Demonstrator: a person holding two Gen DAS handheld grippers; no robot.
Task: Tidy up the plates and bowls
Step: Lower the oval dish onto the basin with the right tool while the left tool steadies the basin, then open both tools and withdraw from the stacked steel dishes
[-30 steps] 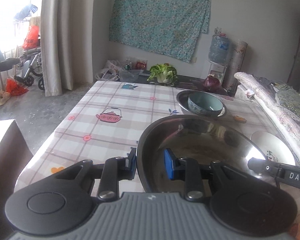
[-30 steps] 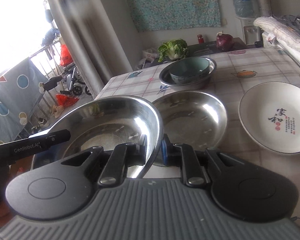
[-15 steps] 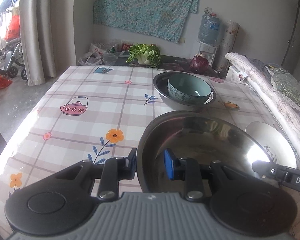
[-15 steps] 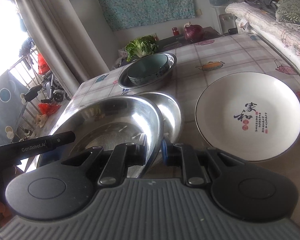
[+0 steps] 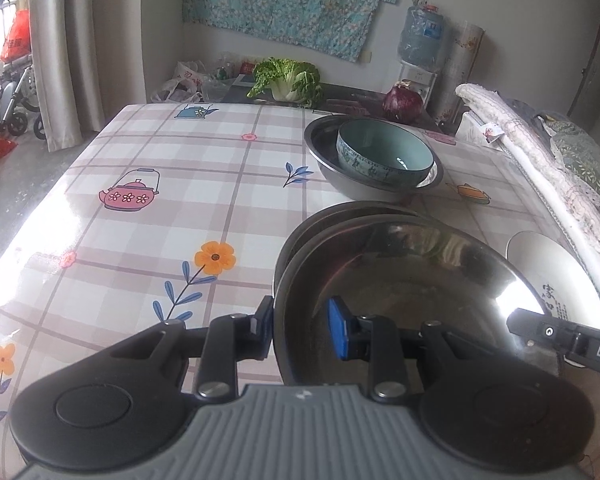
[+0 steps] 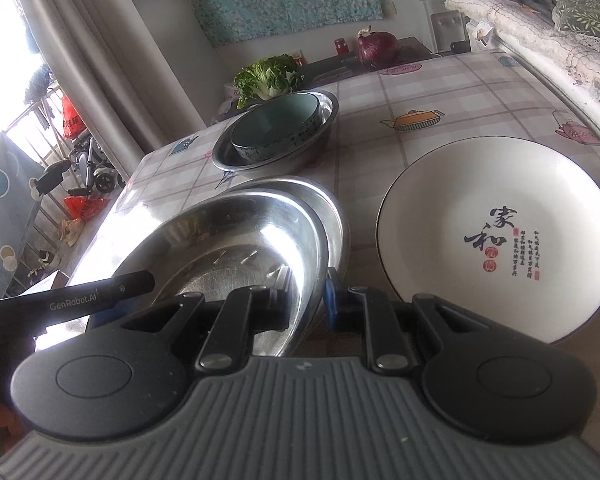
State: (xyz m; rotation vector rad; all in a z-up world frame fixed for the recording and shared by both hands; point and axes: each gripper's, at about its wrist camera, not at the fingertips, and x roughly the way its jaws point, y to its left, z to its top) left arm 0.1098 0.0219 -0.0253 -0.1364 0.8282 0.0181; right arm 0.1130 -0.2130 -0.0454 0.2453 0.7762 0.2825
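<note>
2 tools (image 5: 300,330) (image 6: 310,302) gripping 1 steel plate (image 6: 236,240), seemingly over another (image 6: 332,216)

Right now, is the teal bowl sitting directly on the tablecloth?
No, the teal bowl sits inside a steel basin at the table's far side.

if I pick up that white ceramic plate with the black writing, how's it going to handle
The white ceramic plate with black calligraphy looks rigid, and probably breakable if dropped. Its glossy glaze may be slippery between pads. Wide, shallow and flat on the checked tablecloth, it seems unlikely to tip or roll.
</note>
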